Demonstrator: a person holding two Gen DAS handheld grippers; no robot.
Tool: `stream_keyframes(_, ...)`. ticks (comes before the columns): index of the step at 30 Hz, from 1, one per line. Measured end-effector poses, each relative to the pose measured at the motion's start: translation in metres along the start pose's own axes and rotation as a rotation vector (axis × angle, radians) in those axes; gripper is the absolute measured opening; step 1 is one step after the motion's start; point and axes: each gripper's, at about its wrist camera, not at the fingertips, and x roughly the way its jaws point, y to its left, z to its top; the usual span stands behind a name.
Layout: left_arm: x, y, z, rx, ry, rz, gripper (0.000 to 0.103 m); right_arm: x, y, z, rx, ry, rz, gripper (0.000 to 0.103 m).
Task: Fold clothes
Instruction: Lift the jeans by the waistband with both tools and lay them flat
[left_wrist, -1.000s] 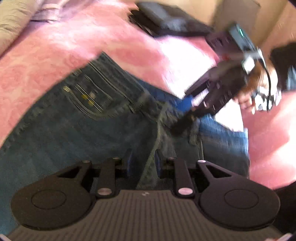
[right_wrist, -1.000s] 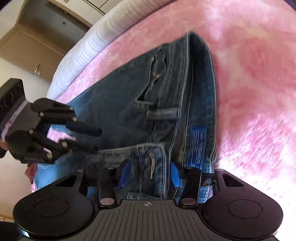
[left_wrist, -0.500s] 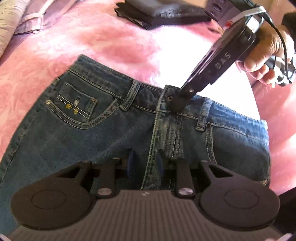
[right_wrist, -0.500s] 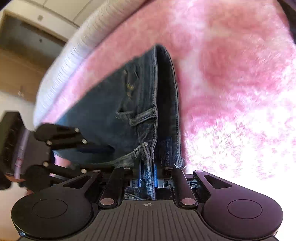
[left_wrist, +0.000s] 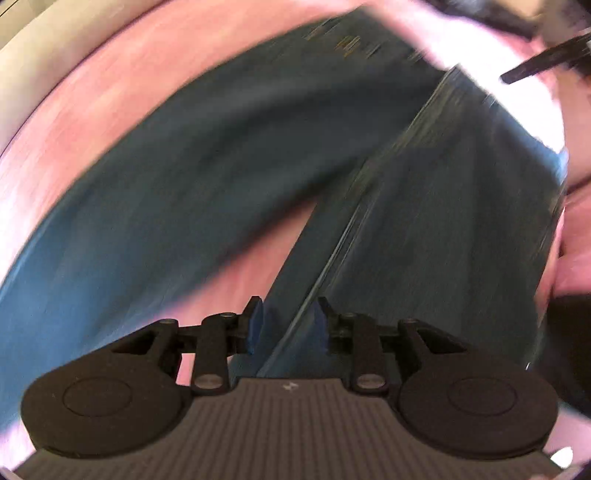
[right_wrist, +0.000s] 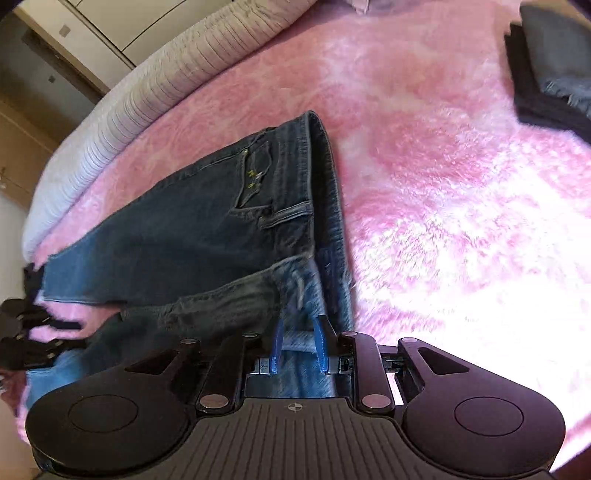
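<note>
Dark blue jeans (right_wrist: 207, 229) lie on a pink bed (right_wrist: 424, 166), waistband denim between the narrowly parted, just-opening right tongs (right_wrist: 298, 341).

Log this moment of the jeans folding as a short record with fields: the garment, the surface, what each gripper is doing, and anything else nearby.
garment: dark blue denim jeans, partly folded, waistband toward the right gripper
surface: fluffy pink blanket
left gripper: over a trouser leg, denim between the jaws, which have just been opening; picture blurred, grip unclear
right gripper: jaws around the light inner denim near the waistband, just reopened slightly; contact unclear
nearby: stack of dark folded clothes at the far edge; pale ribbed quilt beside the blanket
</note>
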Motion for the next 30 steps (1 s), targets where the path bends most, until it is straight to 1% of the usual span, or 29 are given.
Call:
stream_keyframes(1, -0.004, 0.007, -0.019, -0.017, 0.022, 0.022, 0.025, -0.006, 0.008, -0.006, -0.013, -0.010, -0.018, 0.023)
stream_keyframes(3, -0.008, 0.016, -0.052, -0.020, 0.048, 0.042, 0.028, -0.005, 0.030, -0.015, -0.047, -0.011, -0.024, 0.022)
stream_keyframes(5, -0.012, 0.024, -0.082, -0.013, 0.067, 0.053, 0.030, -0.001, 0.053, -0.026, -0.081, 0.014, -0.019, 0.023)
stream_keyframes(7, -0.014, 0.032, -0.109, 0.008, 0.067, 0.050, 0.031, 0.006, 0.079, -0.040, -0.123, 0.032, -0.039, 0.023)
stream_keyframes(9, -0.018, 0.040, -0.129, 0.035, 0.055, 0.047, 0.031, 0.012, 0.104, -0.056, -0.160, 0.050, -0.063, 0.027)
stream_keyframes(11, -0.027, 0.050, -0.150, 0.058, 0.023, 0.047, 0.033, 0.017, 0.126, -0.076, -0.161, 0.073, -0.099, 0.033)
stream_keyframes(13, -0.033, 0.056, -0.170, 0.079, 0.001, 0.045, 0.034, 0.020, 0.145, -0.099, -0.139, 0.113, -0.124, 0.035)
stream_keyframes(16, -0.036, 0.056, -0.196, 0.151, -0.004, 0.045, 0.034, 0.023, 0.169, -0.133, -0.143, 0.167, -0.218, 0.038)
stream_keyframes(17, -0.037, 0.054, -0.202, 0.174, -0.006, 0.038, 0.034, 0.023, 0.172, -0.143, -0.124, 0.175, -0.243, 0.038)
stream_keyframes(19, -0.040, 0.047, -0.212, 0.212, -0.019, 0.017, 0.034, 0.018, 0.168, -0.160, -0.037, 0.162, -0.277, 0.039)
stream_keyframes(21, -0.043, 0.037, -0.219, 0.251, -0.035, -0.004, 0.034, 0.007, 0.151, -0.170, 0.114, 0.103, -0.297, 0.039)
stream_keyframes(22, -0.044, 0.031, -0.219, 0.271, -0.045, -0.014, 0.034, -0.001, 0.139, -0.175, 0.205, 0.053, -0.297, 0.039)
stream_keyframes(24, -0.041, 0.020, -0.213, 0.296, -0.059, -0.032, 0.035, -0.015, 0.111, -0.183, 0.396, -0.075, -0.278, 0.039)
stream_keyframes(26, -0.037, 0.009, -0.205, 0.314, -0.068, -0.046, 0.036, -0.022, 0.084, -0.189, 0.542, -0.202, -0.247, 0.039)
stream_keyframes(27, -0.034, 0.003, -0.199, 0.321, -0.069, -0.053, 0.036, -0.021, 0.071, -0.192, 0.597, -0.247, -0.229, 0.039)
stream_keyframes(30, -0.021, -0.011, -0.178, 0.349, -0.054, -0.053, 0.036, -0.004, 0.037, -0.198, 0.688, -0.330, -0.177, 0.040)
